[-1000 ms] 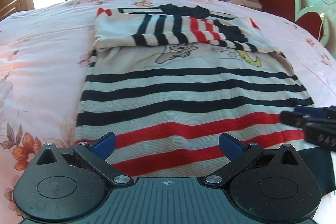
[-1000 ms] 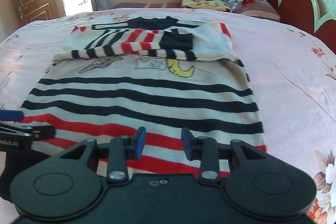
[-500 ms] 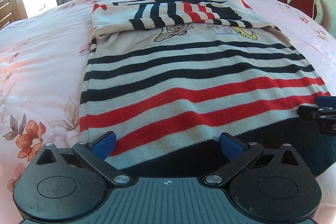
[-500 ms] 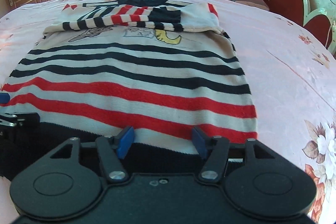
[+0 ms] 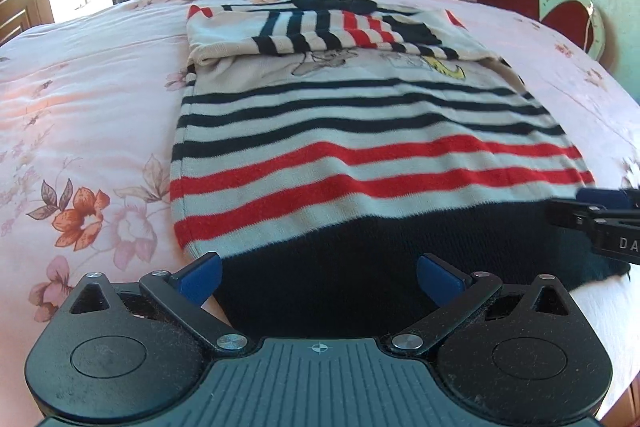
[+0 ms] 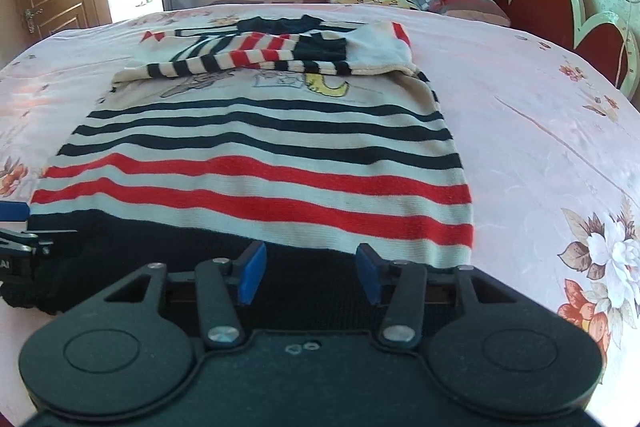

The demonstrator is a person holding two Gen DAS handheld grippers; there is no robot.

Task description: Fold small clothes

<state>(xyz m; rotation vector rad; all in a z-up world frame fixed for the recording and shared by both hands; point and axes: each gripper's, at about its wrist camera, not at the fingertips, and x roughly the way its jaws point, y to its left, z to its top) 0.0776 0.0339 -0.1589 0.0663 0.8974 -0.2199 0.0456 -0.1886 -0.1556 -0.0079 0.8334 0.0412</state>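
Backed off to the near edge, left gripper (image 5: 318, 277) spread wide, right gripper (image 6: 308, 273) closing with nothing pinched, sweater (image 5: 360, 155) now flat ahead, black hem (image 6: 200, 251) seemingly between both finger pairs, ready for lifting.

sweater (image 5: 360, 147): cream with black and red stripes, black hem
bedspread (image 5: 100, 87): pink, orange and white flowers
headboard (image 6: 560, 7): red hearts, white edges
my claw pads (image 6: 250, 275): blue
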